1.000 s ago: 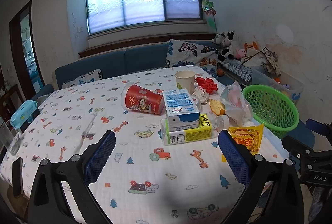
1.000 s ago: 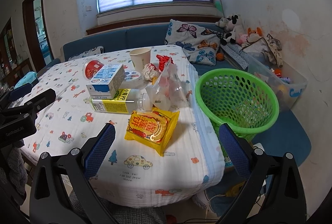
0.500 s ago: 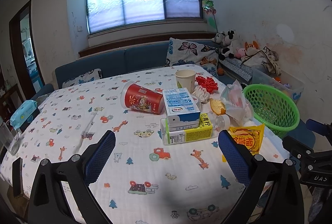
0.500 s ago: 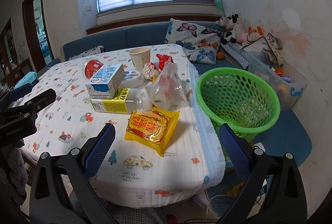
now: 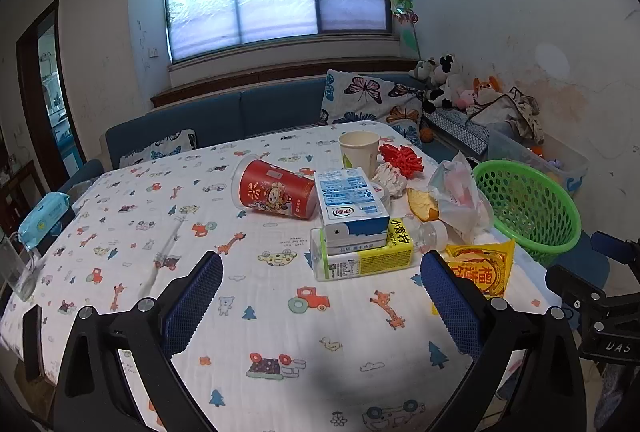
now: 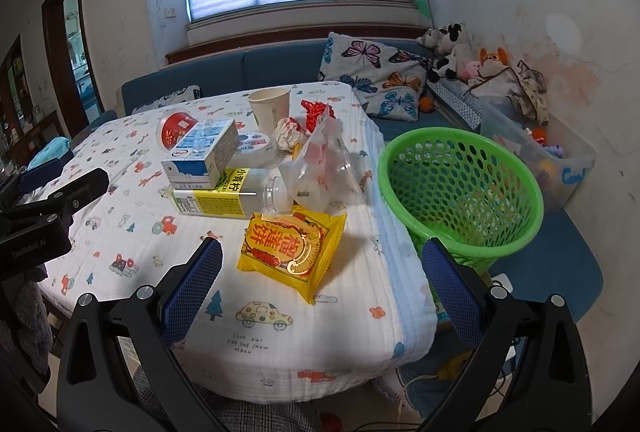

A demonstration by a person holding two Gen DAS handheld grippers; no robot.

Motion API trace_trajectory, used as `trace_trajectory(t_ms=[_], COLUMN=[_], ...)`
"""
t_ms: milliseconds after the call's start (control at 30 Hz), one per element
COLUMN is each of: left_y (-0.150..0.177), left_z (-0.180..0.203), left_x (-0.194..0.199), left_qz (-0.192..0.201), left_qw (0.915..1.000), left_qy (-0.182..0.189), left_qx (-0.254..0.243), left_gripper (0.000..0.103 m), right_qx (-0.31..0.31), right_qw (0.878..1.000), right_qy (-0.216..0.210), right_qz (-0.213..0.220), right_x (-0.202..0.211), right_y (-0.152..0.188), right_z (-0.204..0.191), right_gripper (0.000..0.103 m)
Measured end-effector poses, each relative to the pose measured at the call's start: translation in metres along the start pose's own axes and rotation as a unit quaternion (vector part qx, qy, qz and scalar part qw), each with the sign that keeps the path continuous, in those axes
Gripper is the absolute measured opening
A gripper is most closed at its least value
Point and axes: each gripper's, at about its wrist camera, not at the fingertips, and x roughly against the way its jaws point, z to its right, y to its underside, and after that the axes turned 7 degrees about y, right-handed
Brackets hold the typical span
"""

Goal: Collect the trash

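Observation:
Trash lies on the patterned tablecloth [image 5: 168, 232]: a tipped red cup [image 5: 276, 189], a blue milk carton [image 5: 350, 202] on a yellow-labelled bottle [image 5: 368, 256], a paper cup [image 5: 359, 149], a clear plastic bag [image 6: 320, 164] and a yellow snack packet [image 6: 290, 250]. A green basket [image 6: 460, 196] stands beside the table's right edge. My left gripper [image 5: 322, 296] is open above the cloth, short of the bottle. My right gripper [image 6: 322, 284] is open, holding nothing, with the snack packet just ahead between its fingers.
A blue sofa [image 5: 240, 116] with a butterfly cushion [image 5: 368, 100] runs behind the table. Soft toys [image 6: 460, 48] and a clear storage box [image 6: 552, 160] sit by the right wall. A wipes pack [image 5: 42, 212] and a glass [image 5: 14, 268] are at the table's left edge.
Both views have shifted slightly; the grippers stay open and nothing on the table has moved.

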Motion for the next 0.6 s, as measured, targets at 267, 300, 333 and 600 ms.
trace_trajectory(t_ms=[267, 300, 333, 600], left_y=[-0.009, -0.010, -0.011, -0.018], left_z=[-0.006, -0.007, -0.008, -0.015], left_x=[-0.010, -0.011, -0.012, -0.029], left_qz=[-0.006, -0.007, -0.007, -0.022], left_qw=[1.0000, 1.0000, 0.9999, 0.9996], left_qy=[-0.004, -0.005, -0.006, -0.010], left_qx=[0.004, 0.005, 0.006, 0.015], left_gripper=[0.096, 0.096, 0.096, 0.096], right_qx=[0.011, 0.013, 0.014, 0.014], right_qw=[1.000, 1.000, 1.000, 0.999], right_qy=[-0.007, -0.009, -0.010, -0.016], right_qz=[-0.009, -0.012, -0.015, -0.036], right_x=[-0.012, -0.015, -0.017, -0.038], right_y=[-0.001, 0.000, 0.000, -0.005], right_z=[-0.002, -0.002, -0.002, 0.004], right_gripper=[0.098, 0.098, 0.098, 0.093])
